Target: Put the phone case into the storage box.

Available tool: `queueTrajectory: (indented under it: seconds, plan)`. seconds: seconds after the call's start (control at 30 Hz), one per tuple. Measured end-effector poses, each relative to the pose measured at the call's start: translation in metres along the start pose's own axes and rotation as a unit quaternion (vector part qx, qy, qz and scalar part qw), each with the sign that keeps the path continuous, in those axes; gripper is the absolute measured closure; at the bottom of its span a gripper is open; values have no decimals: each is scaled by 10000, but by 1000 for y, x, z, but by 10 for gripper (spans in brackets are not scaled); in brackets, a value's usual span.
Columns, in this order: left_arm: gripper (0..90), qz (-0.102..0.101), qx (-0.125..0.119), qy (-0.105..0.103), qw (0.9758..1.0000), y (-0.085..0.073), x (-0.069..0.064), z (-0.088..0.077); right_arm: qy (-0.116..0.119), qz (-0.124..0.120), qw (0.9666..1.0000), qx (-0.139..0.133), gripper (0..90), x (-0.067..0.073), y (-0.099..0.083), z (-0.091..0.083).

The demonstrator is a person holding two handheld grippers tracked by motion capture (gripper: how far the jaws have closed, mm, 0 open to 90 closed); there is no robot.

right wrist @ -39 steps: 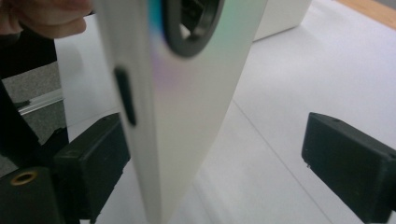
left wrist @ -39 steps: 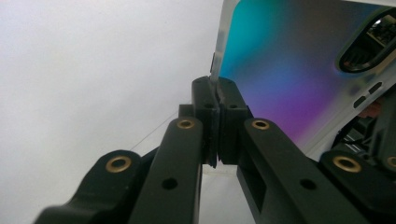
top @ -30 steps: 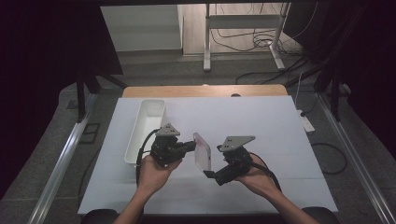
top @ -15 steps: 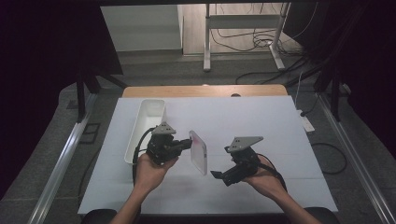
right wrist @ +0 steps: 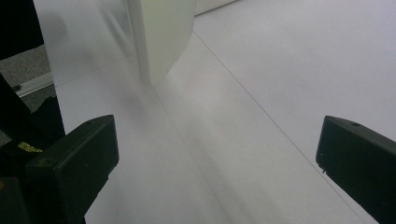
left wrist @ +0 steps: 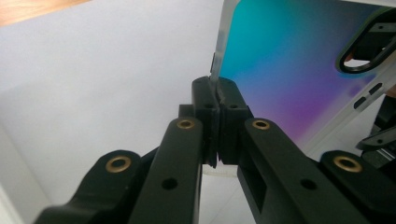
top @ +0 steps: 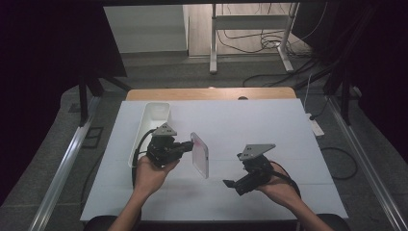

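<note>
White worktop (top: 269,130) is carrying the job, and above its middle a phone case (top: 200,155) is standing on edge in the air, its rim pinched by the fully closed left tongs (top: 188,144). Beside it the right tongs (top: 230,184) are gaping wide and empty, apart from the case. Judging by this, the case is being carried, and the next move is calling for a steady swing toward the white bin (top: 150,126) just to the left.

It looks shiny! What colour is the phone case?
The phone case shades from teal-blue to purple; the left gripper view shows it best.

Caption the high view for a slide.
Left gripper holds a phone case upright over the white table; right gripper open.
</note>
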State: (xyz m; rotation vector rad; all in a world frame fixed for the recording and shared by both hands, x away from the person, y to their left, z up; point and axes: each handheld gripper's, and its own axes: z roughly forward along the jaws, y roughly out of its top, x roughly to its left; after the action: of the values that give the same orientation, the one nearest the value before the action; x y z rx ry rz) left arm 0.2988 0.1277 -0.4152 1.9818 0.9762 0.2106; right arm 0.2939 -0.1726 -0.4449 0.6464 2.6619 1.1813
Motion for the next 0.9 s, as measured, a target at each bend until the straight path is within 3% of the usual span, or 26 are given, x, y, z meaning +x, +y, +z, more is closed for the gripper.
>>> queueTrajectory:
  seconds: [0.5, 0.9]
  plan:
    - [879, -157, -138, 247, 9995, 4, 18, -11, -54, 16, 9999, 124, 0, -2, -14, -11]
    - [879, -311, -229, 400, 9985, 6, 32, -19, -167, 218, 9995, 127, 0, -8, -29, -23]
